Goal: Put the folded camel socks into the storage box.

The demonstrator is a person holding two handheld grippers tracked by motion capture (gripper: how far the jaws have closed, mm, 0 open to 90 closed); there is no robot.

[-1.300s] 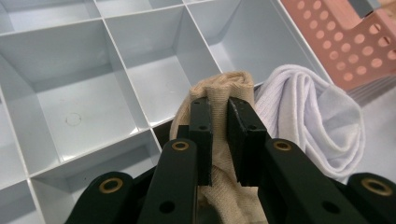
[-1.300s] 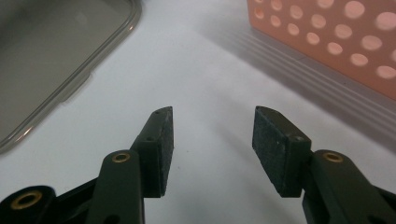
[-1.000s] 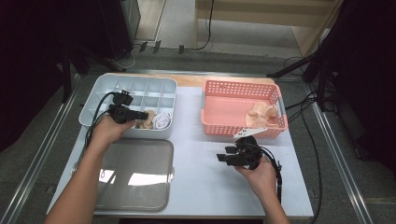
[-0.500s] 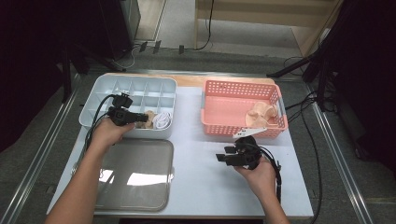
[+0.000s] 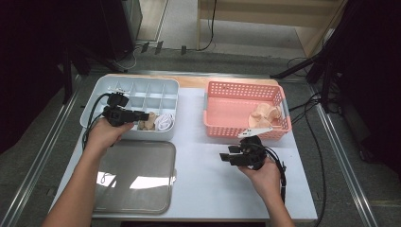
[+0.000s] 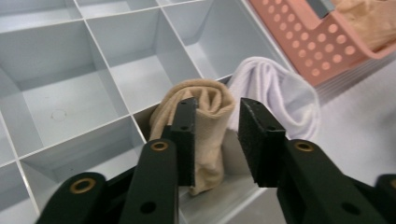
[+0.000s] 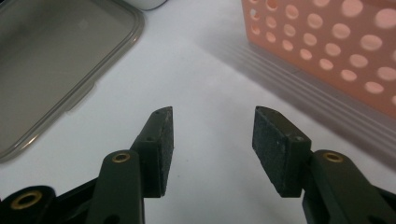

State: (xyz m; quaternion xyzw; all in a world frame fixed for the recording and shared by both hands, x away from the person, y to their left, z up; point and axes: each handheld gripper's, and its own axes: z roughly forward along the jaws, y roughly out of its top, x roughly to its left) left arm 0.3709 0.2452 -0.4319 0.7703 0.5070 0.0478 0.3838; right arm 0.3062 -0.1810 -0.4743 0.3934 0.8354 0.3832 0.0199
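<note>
A rolled beige sock (image 6: pixel 210 100) stands in a front compartment of the grey divided box (image 5: pixel 142 92), with a rolled white sock (image 6: pixel 280 91) in the compartment beside it. My left gripper (image 6: pixel 218 112) hovers just over the beige sock (image 5: pixel 147 122). Its jaws have just been opening and now stand apart around the roll's top, with the pads no longer pressing it. My right gripper (image 7: pixel 212 140) is open over bare white table, with nothing between its fingers. In the high view it (image 5: pixel 226 157) sits in front of the pink basket (image 5: pixel 236 111).
The pink basket (image 7: pixel 327 42) holds more beige socks (image 5: pixel 265 115) at its right end. A grey translucent lid (image 5: pixel 137 175) lies flat in front of the divided box (image 6: pixel 70 93), and its corner (image 7: pixel 56 60) appears in the right gripper view. Cables trail from both grippers.
The left jaws have spread apart and the left hand has lifted slightly from the box. The beige sock stays in its compartment. The right hand has not moved.
</note>
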